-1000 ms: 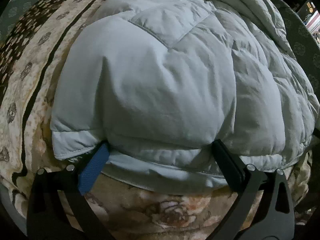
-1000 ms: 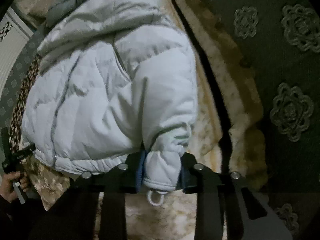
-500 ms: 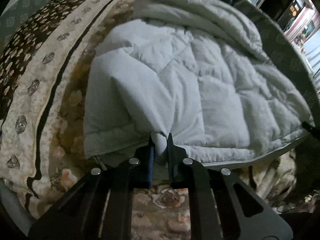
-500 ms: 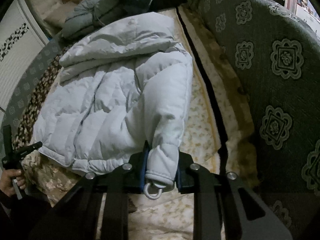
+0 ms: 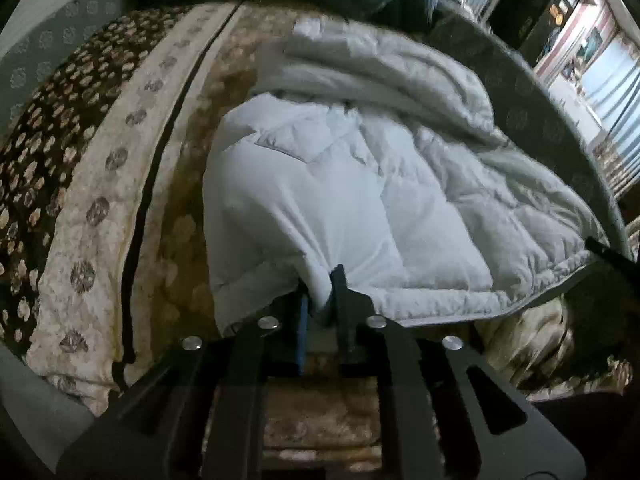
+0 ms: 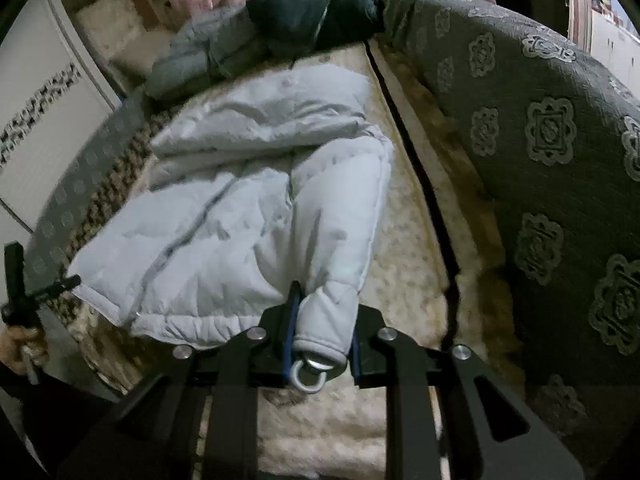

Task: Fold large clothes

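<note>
The pale blue-grey puffer jacket lies spread on a patterned cream-and-brown blanket that covers a sofa. In the left wrist view the jacket fills the centre and runs toward 2 o'clock; the blanket shows from 8 to 11 o'clock.

Left gripper: the fingers pinch a fold of the jacket's hem edge at 6 o'clock of the view. The jaws have just been opening slightly after a hard closure, and the fabric is between them, pulled into a raised peak above the blanket.

Right gripper: the fingers pinch the jacket's sleeve cuff at 6 o'clock of the right wrist view. A white ring hangs from the cuff's end, below the pinch point. The sleeve rises from the cuff toward 12 o'clock and joins the jacket body, which lies toward 10 o'clock.

In the right wrist view, the grey sofa back with medallion pattern occupies 1 to 4 o'clock. A pile of dark clothing sits at 12 o'clock, beyond the jacket's collar end. At 8 o'clock a person's hand grips the handle of the left gripper, whose tip meets the jacket's hem corner.
</note>
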A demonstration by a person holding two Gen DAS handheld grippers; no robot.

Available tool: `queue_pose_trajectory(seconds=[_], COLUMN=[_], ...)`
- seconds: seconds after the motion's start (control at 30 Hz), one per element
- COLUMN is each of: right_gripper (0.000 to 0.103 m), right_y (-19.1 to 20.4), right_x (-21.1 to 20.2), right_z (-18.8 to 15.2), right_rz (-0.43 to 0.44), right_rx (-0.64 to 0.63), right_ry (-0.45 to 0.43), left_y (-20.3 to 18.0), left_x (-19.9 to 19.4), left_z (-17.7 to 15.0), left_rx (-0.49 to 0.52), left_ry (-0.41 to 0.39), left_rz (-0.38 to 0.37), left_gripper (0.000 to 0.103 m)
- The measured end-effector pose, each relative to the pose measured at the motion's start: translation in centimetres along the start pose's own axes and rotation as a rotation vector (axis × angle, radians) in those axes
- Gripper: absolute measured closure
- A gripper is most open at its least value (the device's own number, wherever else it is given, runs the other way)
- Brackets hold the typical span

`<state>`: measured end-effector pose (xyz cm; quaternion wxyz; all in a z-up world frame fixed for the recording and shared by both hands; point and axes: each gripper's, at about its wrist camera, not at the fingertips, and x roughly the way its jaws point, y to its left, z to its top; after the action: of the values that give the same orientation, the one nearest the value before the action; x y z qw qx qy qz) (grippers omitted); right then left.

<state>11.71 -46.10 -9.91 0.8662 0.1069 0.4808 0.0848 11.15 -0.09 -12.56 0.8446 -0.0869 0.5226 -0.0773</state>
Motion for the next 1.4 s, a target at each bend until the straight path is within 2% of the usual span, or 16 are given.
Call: queue_pose_trajectory(seconds=[0.1, 0.13, 0.17, 0.2, 0.23, 0.37, 0.43, 0.5, 0.63, 0.7, 0.8, 0.87, 0.93, 1.03, 1.2, 1.4], right_gripper=[0.082, 0.082, 0.081, 0.081, 0.081, 0.081, 0.081, 0.081, 0.081, 0.081, 0.081, 0.081, 0.081, 0.082, 0.084, 0.084], right_y=[-0.6, -1.1, -1.4, -1.7, -2.1, -2.8, -3.1, -3.9, -4.6, -4.8, -5.1, -5.0, -4.6, -3.8, -0.7, -0.9], right_x=[0.9, 1.2, 1.2, 1.1, 0.9, 1.4, 1.8, 2.5, 3.2, 3.4, 3.6, 3.5, 3.2, 1.9, -2.5, -9.2], right_z=[-0.5, -0.6, -0.8, -1.0, -1.0, -0.9, -0.9, -0.9, -1.2, -1.3, -1.5, -1.6, -1.3, -0.9, 0.0, 0.6], right_rz=[-0.024, -0.022, -0.019, -0.014, -0.001, 0.029, 0.034, 0.043, 0.044, 0.045, 0.057, 0.064, 0.065, 0.064, 0.019, 0.083], right_rx=[-0.010, 0.006, 0.021, 0.042, 0.062, 0.064, 0.076, 0.109, 0.129, 0.130, 0.144, 0.147, 0.143, 0.123, 0.028, 0.122], right_ry=[0.043, 0.055, 0.060, 0.062, 0.059, 0.066, 0.072, 0.087, 0.111, 0.117, 0.122, 0.123, 0.110, 0.065, -0.097, -0.356], left_y=[1.2, 1.8, 2.3, 3.5, 4.4, 8.5, 10.1, 11.1, 9.3, 8.3, 7.6, 6.9, 6.4, 5.7, 6.1, 5.3], left_x=[2.2, 2.1, 2.0, 1.5, 1.2, 2.0, 3.5, 4.9, 7.4, 8.3, 9.0, 8.6, 7.3, 4.5, -2.1, -8.7], left_z=[-0.9, -1.1, -1.4, -1.7, -1.7, -1.7, -1.8, -1.9, -1.6, -1.3, -1.7, -1.3, -0.7, 0.1, 0.6, 1.8], left_rx=[-0.010, -0.017, -0.031, -0.066, -0.088, -0.157, -0.223, -0.300, -0.276, -0.239, -0.192, -0.173, -0.152, -0.153, -0.170, -0.177], left_ry=[0.078, 0.081, 0.074, 0.041, 0.024, 0.031, 0.053, 0.079, 0.127, 0.141, 0.159, 0.146, 0.108, 0.024, -0.129, -0.262], left_rz=[0.046, 0.084, 0.120, 0.133, 0.125, 0.128, 0.081, -0.002, -0.062, -0.051, -0.018, -0.042, -0.058, -0.067, -0.109, -0.180], left_gripper=[0.068, 0.049, 0.022, 0.014, 0.009, 0.008, 0.008, 0.009, 0.012, 0.012, 0.044, 0.082, 0.091, 0.093, 0.095, 0.096])
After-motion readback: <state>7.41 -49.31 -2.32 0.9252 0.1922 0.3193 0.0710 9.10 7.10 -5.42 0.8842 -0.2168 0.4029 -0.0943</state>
